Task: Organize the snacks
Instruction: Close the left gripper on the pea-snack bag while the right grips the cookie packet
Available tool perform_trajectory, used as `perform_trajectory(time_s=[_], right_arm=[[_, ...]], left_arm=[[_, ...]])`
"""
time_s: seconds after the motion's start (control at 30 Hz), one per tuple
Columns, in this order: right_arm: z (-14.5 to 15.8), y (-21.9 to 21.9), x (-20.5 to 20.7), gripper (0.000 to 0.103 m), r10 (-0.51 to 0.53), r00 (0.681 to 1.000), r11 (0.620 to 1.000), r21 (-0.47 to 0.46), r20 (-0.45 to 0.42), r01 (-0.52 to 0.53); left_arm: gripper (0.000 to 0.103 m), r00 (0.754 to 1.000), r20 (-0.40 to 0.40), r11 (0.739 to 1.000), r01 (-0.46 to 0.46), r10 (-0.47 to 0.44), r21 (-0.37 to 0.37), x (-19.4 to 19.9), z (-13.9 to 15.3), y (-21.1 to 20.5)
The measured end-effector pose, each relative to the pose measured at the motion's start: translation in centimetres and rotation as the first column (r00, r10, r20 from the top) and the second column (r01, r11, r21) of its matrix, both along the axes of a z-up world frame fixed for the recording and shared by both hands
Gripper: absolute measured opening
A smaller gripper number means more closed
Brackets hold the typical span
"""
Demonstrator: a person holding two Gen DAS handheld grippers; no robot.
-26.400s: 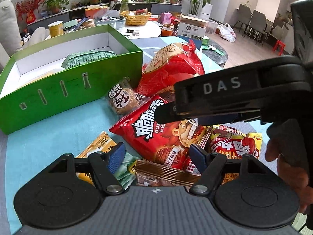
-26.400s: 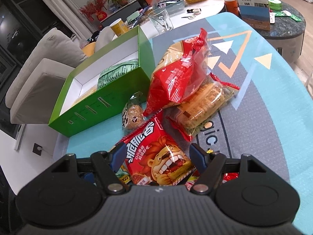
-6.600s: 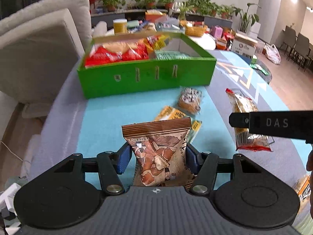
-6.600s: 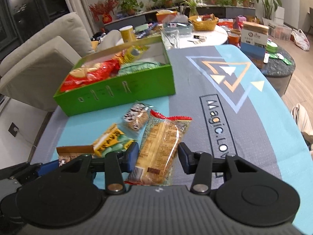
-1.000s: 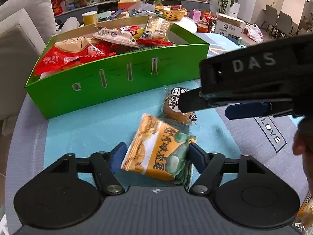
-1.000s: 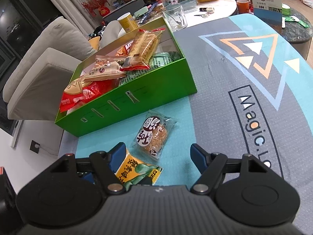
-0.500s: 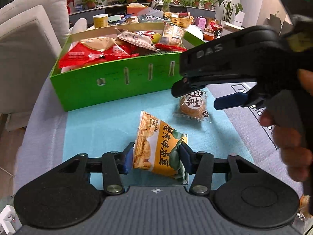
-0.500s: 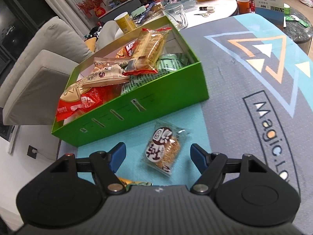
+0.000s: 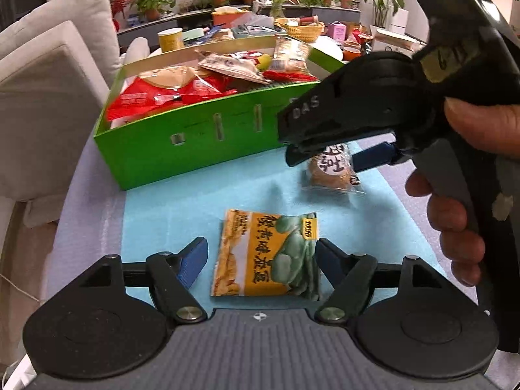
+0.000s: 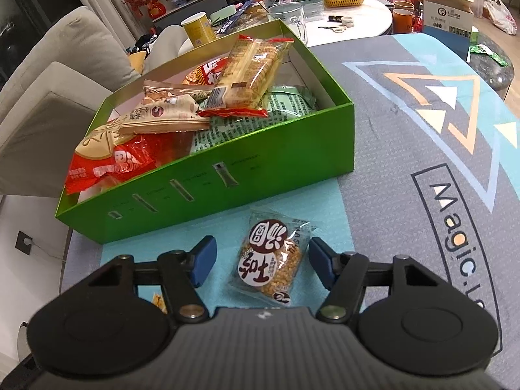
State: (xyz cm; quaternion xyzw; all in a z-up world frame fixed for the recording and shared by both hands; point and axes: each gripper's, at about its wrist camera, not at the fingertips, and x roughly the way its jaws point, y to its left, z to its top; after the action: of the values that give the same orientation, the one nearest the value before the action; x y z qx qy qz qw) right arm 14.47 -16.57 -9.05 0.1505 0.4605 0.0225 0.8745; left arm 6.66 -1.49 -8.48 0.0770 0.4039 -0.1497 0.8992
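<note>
A yellow and green snack pack (image 9: 265,253) lies flat on the blue mat between the fingers of my left gripper (image 9: 261,260). Its jaws are opening, and the left pad stands clear of the pack. My right gripper (image 10: 261,261) (image 9: 331,159) hangs open around a small round rice-cake pack (image 10: 271,263) (image 9: 331,169), with a gap on each side. A person's hand (image 9: 455,201) holds that gripper. Behind both stands the green box (image 10: 227,175) (image 9: 195,143), with several snack bags piled inside. A corner of the yellow pack (image 10: 159,304) peeks out under the right gripper's left finger.
A beige sofa (image 9: 42,91) stands to the left of the table edge. The grey and blue mat with lettering (image 10: 455,227) stretches to the right. Behind the box a round white table (image 10: 351,16) carries a yellow basket, a glass mug and cups.
My left gripper, which was squeezing the yellow pack half a second ago, has spread apart, and the pack lies flat. The right gripper has come down around the rice-cake pack.
</note>
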Motion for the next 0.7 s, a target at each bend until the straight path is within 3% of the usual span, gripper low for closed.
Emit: perform_trajectory(time_s=[0.27,0.3,0.33,0.43,0.6,0.7], right_arm=[[0.0,0.7,0.0,0.051,0.04,0.999,0.998,-0.046,0.011,-0.039],[-0.1,0.8,0.0,0.051,0.046,0.999,0.997,-0.063,0.016,-0.045],[-0.1,0.9,-0.1,0.045,0.05,0.999,0.996,-0.076,0.02,-0.048],[-0.3,0.4,-0.2,0.039,0.06,0.998,0.997,-0.043,0.027,-0.059],[-0.1,-0.6,-0.8,0.038,0.06,0.998,0.998,0.005,0.027,-0.06],[0.2,-0.9,-1.4,0.038,0.059,0.998,0.998,0.011,0.036,-0.059]], left_arm=[[0.075,1.0,-0.007,1.0,0.011,-0.011,0.02,0.4,-1.1,-0.7],[0.074,1.0,-0.01,1.0,0.013,-0.013,0.017,0.4,-1.0,-0.6],[0.07,1.0,-0.013,1.0,0.019,-0.019,0.01,0.4,-1.0,-0.5],[0.063,1.0,-0.018,1.0,0.023,-0.023,-0.003,0.2,-0.9,-0.3],[0.053,1.0,0.013,1.0,0.021,-0.021,0.007,-0.3,-0.2,-0.4],[0.052,1.0,0.003,1.0,0.011,-0.011,0.004,-0.2,-0.1,-0.2]])
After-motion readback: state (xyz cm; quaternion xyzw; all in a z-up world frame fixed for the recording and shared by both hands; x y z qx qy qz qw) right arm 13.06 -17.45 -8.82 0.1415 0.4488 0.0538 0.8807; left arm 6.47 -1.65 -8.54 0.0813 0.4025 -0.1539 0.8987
